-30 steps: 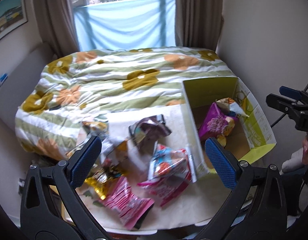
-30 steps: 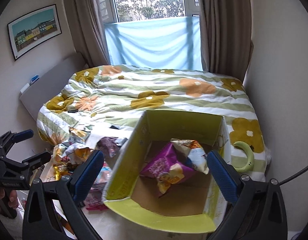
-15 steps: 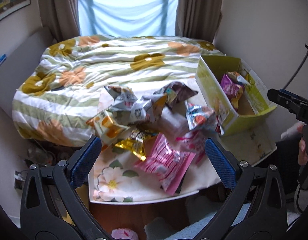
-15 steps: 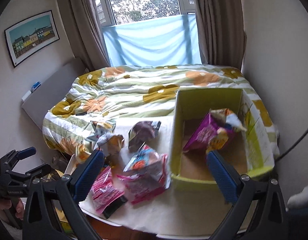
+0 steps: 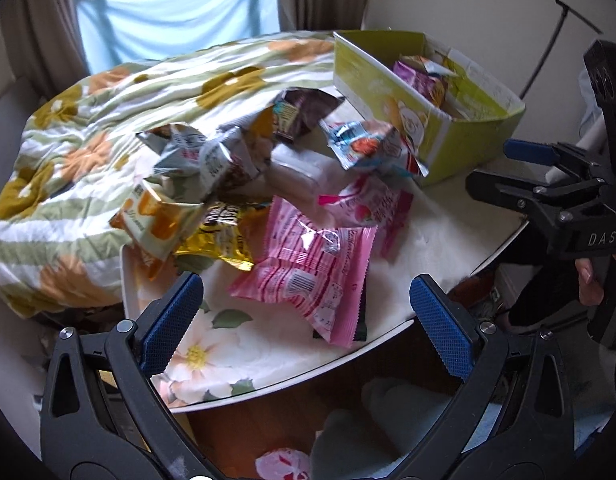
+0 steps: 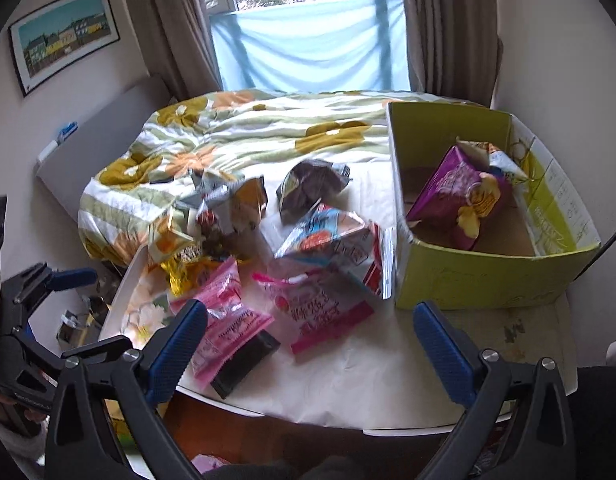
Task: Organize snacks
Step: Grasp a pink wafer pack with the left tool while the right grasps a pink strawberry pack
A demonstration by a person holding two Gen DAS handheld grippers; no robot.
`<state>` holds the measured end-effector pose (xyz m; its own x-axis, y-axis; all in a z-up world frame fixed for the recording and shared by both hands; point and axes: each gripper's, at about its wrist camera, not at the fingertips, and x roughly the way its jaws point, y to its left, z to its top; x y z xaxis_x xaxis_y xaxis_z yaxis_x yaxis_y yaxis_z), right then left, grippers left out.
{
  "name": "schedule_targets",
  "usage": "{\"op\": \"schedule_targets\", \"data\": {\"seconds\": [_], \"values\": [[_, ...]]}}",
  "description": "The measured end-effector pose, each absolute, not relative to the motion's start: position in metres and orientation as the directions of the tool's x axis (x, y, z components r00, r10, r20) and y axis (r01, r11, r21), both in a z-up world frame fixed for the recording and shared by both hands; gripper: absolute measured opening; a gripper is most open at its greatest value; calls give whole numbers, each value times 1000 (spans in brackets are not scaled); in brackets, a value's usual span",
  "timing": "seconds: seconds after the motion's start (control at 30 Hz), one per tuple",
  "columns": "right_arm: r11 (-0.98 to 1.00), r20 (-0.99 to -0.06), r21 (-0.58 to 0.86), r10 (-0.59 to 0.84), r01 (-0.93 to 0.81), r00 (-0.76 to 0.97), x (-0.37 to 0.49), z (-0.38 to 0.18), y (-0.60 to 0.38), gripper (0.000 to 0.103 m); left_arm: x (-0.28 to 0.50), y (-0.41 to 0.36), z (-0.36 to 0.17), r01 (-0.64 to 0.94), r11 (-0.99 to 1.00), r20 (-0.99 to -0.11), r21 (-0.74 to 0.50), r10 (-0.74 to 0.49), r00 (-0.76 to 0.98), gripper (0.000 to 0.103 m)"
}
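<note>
Both my claws gape wide and empty: left claw, right claw. Nearest, at twelve o'clock on the worktop, a pink packet and roughly ten loose snacks wait. Farther, at two o'clock, the green box holds only the purple bag. I judge most sorting remains.

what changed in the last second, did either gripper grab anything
No grab. Both cameras drew back from the green box and swung left, so the left gripper now faces the loose snack pile on the table. The right gripper stayed open and empty, like the left. The purple bag stayed in the box.
</note>
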<state>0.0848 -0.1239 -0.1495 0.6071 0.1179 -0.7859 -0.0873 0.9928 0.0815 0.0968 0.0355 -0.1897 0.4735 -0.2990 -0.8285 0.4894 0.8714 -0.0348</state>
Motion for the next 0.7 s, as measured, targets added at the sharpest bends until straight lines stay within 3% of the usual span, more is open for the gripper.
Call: {"op": "schedule_targets", "data": {"seconds": [0.47, 0.7], "values": [[955, -831, -11, 157, -298, 534, 104, -223, -139, 102, 109, -22, -260, 457, 875, -831, 159, -131, 541, 101], [925, -844, 2, 205, -380, 495, 116, -244, -136, 98, 121, -39, -290, 451, 861, -851, 237, -41, 524, 91]]}}
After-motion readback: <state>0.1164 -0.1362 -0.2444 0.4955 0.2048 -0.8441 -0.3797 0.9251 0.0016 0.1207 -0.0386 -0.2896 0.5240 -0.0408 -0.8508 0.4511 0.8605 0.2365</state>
